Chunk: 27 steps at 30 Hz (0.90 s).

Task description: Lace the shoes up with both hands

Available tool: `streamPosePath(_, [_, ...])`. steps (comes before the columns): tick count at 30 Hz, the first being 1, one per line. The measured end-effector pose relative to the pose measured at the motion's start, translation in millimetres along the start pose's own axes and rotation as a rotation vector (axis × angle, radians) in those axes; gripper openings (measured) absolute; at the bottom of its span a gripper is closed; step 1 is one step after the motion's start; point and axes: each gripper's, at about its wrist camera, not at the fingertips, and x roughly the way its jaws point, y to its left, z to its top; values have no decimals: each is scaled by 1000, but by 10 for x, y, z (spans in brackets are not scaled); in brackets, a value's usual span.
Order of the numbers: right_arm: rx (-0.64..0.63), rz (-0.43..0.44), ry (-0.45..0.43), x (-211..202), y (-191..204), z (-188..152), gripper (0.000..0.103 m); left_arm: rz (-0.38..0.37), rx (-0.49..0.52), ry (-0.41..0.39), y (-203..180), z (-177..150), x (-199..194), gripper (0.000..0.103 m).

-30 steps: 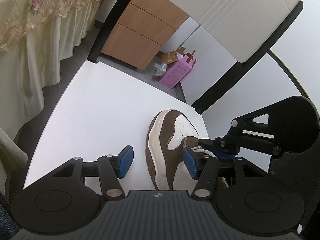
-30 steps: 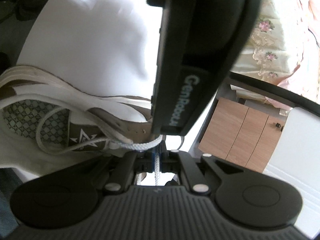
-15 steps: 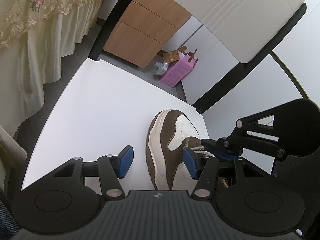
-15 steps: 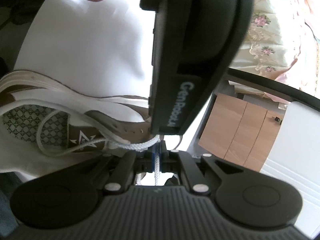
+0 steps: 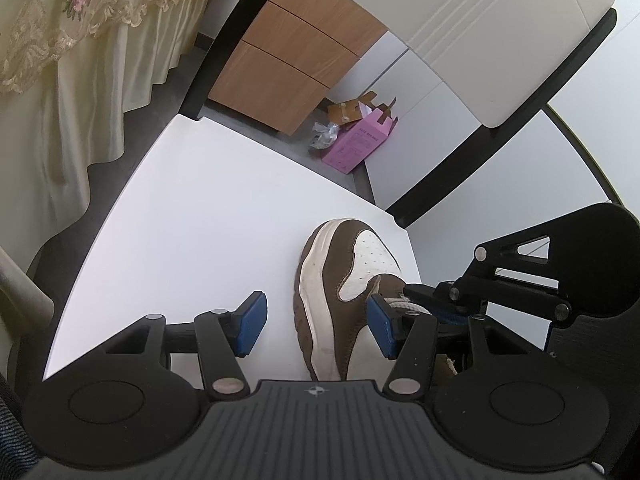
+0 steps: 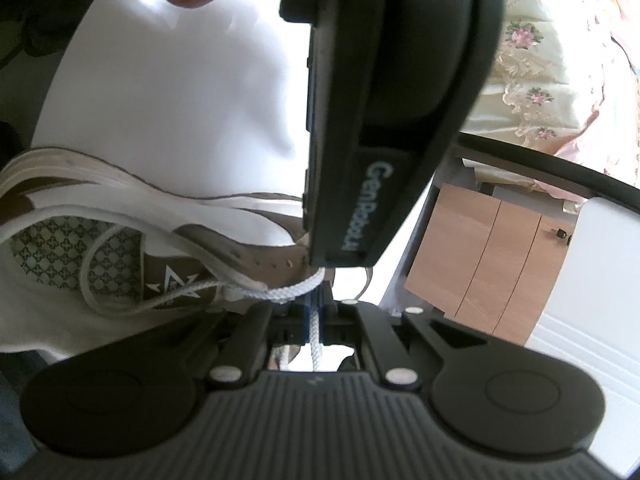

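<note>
My right gripper is clamped tight on the white shoelace, which runs from the brown eyelet row of the sneaker straight into my pinched pads. The brown-and-white sneaker lies on the white table, toe pointing away from me, near the table's far corner. My left gripper stands spread wide with nothing pressed between its blue pads, straddling the shoe's side. I judge I'm mid-threading: lace end held, not yet fed through the next eyelet. The next move calls for steadying the upper with my left while my right aims the tip into a hole.
</note>
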Motion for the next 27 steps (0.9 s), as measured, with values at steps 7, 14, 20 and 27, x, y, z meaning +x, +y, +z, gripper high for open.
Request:
streamPosePath(7, [-24,6,2,342,-416,151,3,-1,1,-3,-2,0,5,59])
streamPosePath(14, [-78,26,13,336,-487,212,3,-25,-28,-6,31,15,-16,59])
streamPosePath(20, [-55,86,14,304,-650,231,4,21,-145,-69,207,79,-133,59])
streamPosePath(27, [65,226,9,291,-988,212,4,-25,-390,-66,590,146,-150,59])
